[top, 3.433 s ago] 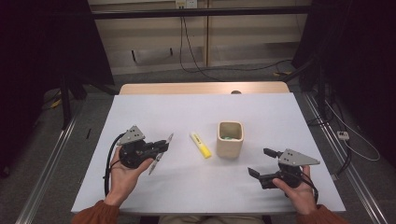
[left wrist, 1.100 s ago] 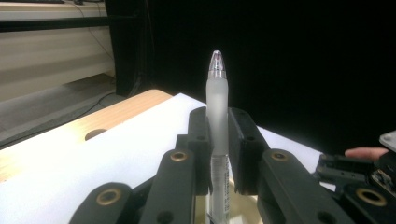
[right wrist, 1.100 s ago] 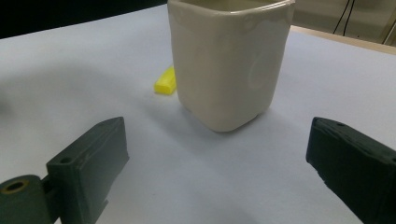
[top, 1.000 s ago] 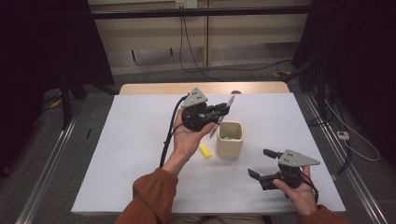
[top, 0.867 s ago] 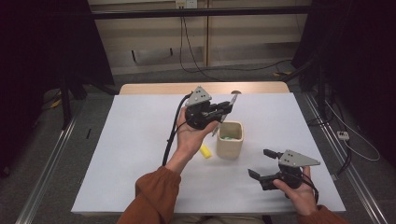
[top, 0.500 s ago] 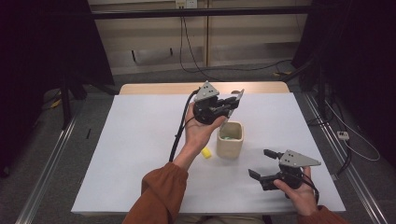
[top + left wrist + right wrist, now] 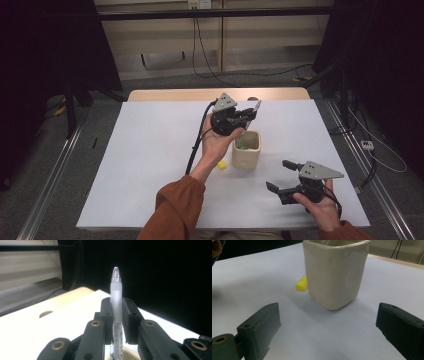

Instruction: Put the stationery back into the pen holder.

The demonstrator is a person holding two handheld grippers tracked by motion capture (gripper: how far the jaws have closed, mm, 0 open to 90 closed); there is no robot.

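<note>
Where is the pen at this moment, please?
The pen is clamped upright between the jaws of the left gripper, in the high view just above the beige cup near the table's middle; its lower end points into the cup's opening.

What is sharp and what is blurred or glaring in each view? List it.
Left gripper view: frosted clear plastic pen sharp, black backdrop. Right gripper view: glossy cream ceramic cup shows soft glare; near tongs blurred. High view: white table evenly lit, dark surroundings.
</note>
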